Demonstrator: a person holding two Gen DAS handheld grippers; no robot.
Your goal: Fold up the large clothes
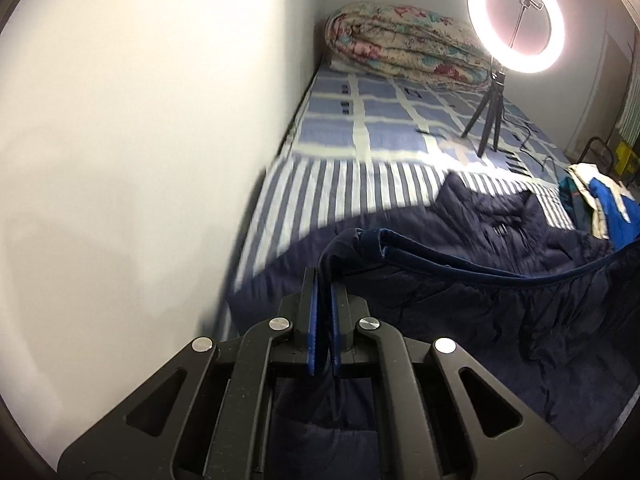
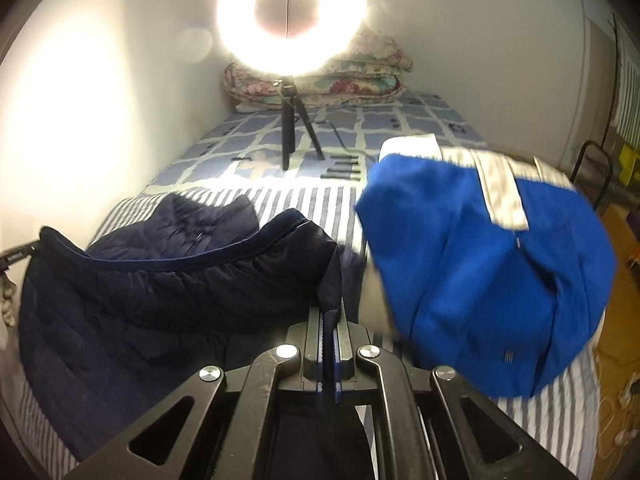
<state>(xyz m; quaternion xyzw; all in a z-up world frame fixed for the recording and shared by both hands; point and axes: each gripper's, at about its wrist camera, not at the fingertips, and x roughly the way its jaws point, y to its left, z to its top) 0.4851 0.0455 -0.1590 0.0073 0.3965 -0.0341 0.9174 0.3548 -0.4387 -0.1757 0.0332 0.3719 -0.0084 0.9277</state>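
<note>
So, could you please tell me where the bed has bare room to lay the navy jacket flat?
Free: the striped sheet between the wall and navy jacket, short of the ring-light tripod. Crowded: the blue garment on the right and the folded quilt at the far end.

The bed (image 2: 280, 200) carries a navy quilted jacket (image 2: 132, 292), a blue garment (image 2: 480, 280), a ring-light tripod (image 2: 294, 136) and a folded floral quilt (image 2: 360, 84).
</note>
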